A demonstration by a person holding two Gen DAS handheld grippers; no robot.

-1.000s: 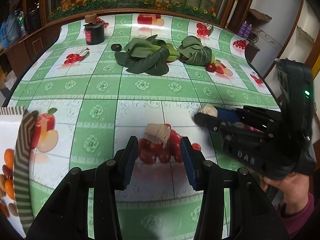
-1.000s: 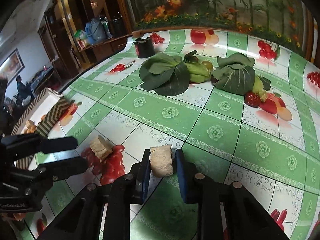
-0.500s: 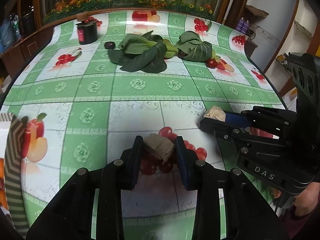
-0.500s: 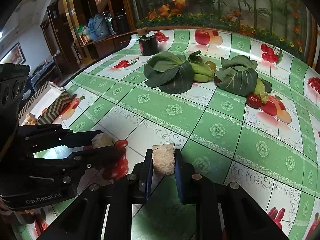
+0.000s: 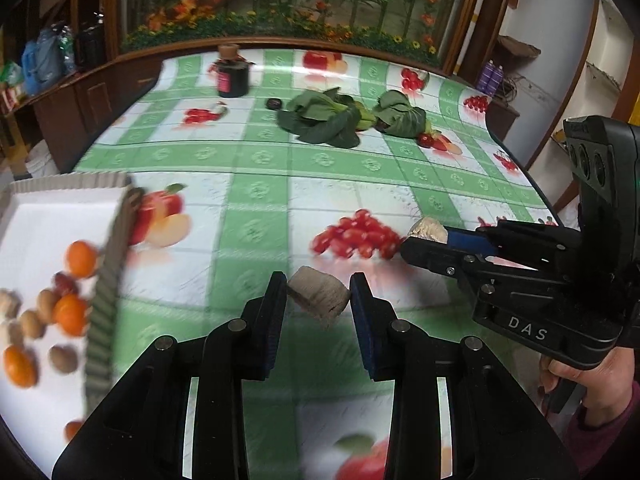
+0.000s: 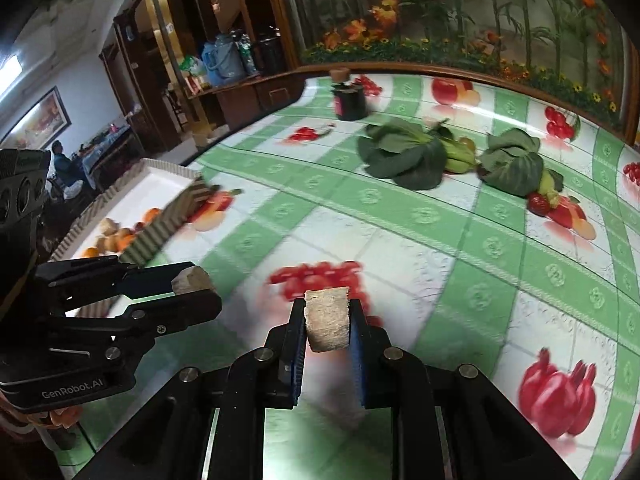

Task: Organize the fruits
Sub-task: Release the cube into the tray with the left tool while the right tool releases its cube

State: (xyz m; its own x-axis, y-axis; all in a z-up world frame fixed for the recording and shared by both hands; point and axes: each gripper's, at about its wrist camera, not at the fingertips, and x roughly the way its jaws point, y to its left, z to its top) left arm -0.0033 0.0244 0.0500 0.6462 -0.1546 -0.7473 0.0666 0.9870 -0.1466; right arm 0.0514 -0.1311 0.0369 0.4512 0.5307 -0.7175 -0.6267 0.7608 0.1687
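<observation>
Green-and-white checked oilcloth printed with fruit covers the table (image 5: pixel 260 160) we work over. Our left gripper (image 5: pixel 318 300) is clamped on a tan, fibrous chunk (image 5: pixel 318 298), its blue pads pressing both sides, and the piece hangs clear above the cloth. The jaws have just been closing, with that chunk between them. Our right gripper (image 6: pixel 326 322) pinches a second pale chunk (image 6: pixel 326 324) tightly between its pads, also lifted off the cloth. From the left wrist view, the right gripper sits to the right with its piece (image 5: pixel 428 229) showing at the fingertips, and a hand (image 5: pixel 588 376) in a dark red sleeve grips its handle. At the left edge stands a white tray (image 5: pixel 52 208) with a ribbed cardboard rim, holding small oranges (image 5: pixel 80 258), brown nuts and a dark red fruit; this part is blurred. Far across the table lie two bunches of leafy greens (image 5: pixel 324 120), a dark jar (image 5: pixel 233 78) and a small dark round object (image 5: pixel 274 103).
</observation>
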